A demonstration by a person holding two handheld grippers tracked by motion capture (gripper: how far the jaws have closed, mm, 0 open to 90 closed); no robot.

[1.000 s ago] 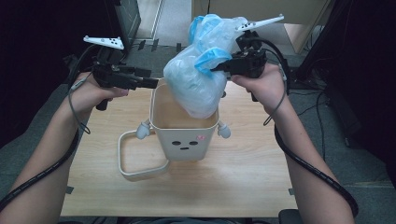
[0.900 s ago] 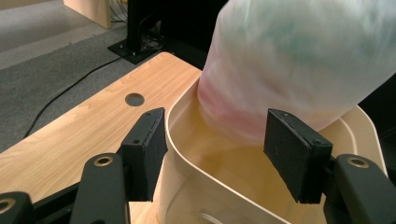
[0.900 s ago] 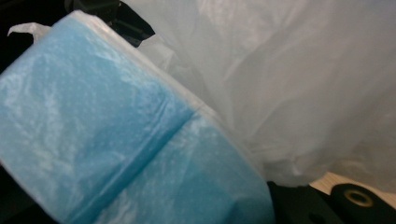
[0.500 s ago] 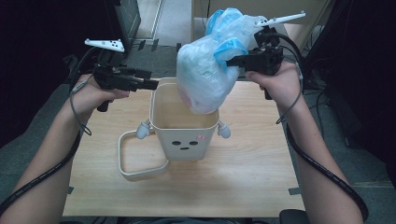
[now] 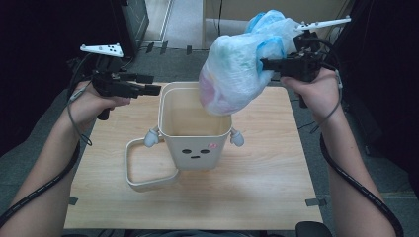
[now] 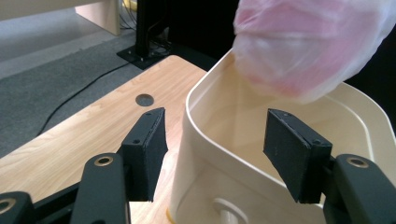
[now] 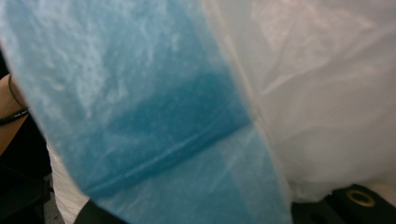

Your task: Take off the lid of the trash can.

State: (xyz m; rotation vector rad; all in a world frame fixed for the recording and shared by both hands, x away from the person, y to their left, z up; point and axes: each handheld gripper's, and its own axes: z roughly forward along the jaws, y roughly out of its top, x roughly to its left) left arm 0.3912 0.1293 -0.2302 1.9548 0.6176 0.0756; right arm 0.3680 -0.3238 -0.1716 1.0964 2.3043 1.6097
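A full, translucent white plastic bag (image 5: 232, 79) with blue handles hangs above the back right of a cream bin (image 5: 197, 155) that has a small face on its front. My right gripper (image 5: 264, 63) is shut on the bag's blue top (image 7: 154, 116), up at the right. In the left gripper view the bag's pinkish bottom (image 6: 303, 46) hovers just over the bin's opening (image 6: 369, 121). My left gripper (image 5: 156, 90) (image 6: 215, 126) is open at the bin's back left corner. One jaw stands outside the wall and one inside, neither touching it.
The bin stands mid-table on a light wooden table (image 5: 267, 187). A cream ring frame (image 5: 143, 173) leans against the bin's front left. Grey floor and dark furniture surround the table, and a round hole (image 6: 144, 99) marks the tabletop near its corner.
My right gripper has carried the bag up and to the right, so it has risen out of the bin. The left gripper has stayed at the rim.
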